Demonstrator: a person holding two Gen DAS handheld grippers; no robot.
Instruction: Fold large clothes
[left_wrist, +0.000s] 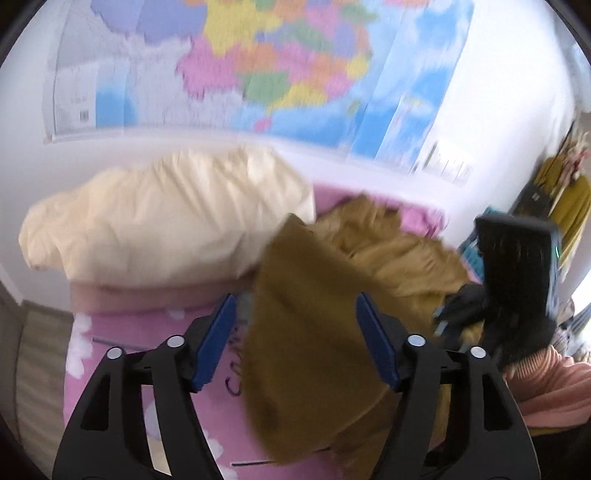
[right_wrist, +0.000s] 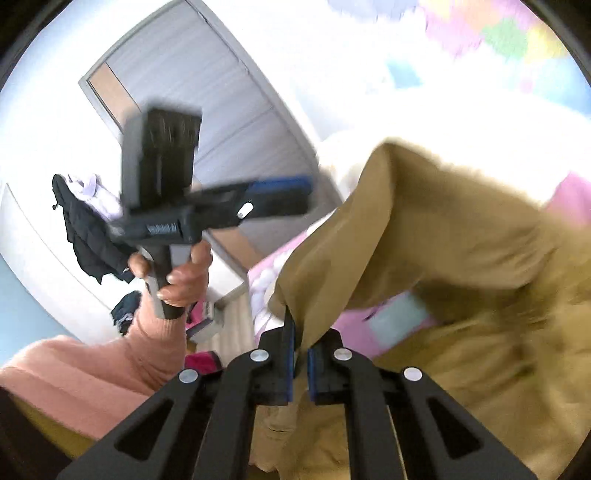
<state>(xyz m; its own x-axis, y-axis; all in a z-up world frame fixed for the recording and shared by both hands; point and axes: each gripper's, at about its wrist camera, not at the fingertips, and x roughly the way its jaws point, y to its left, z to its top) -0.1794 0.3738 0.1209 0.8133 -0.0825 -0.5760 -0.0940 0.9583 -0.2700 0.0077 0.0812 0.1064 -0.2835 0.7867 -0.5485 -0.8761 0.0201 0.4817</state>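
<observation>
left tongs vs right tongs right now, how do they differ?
Left tongs: jaws stand wide apart, the brown garment hanging between them, pads not pressing it. Right tongs: jaws shut on the garment's edge, lifting it off the pink bedsheet. In the right wrist view the left tongs sit clear of the cloth. Shared: black frames, blue pads, each held by hand.

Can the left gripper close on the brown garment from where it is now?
Probably yes. The left gripper is open and a fold of the brown garment already hangs between its jaws, with nothing in the way; the right gripper holds another edge.
</observation>
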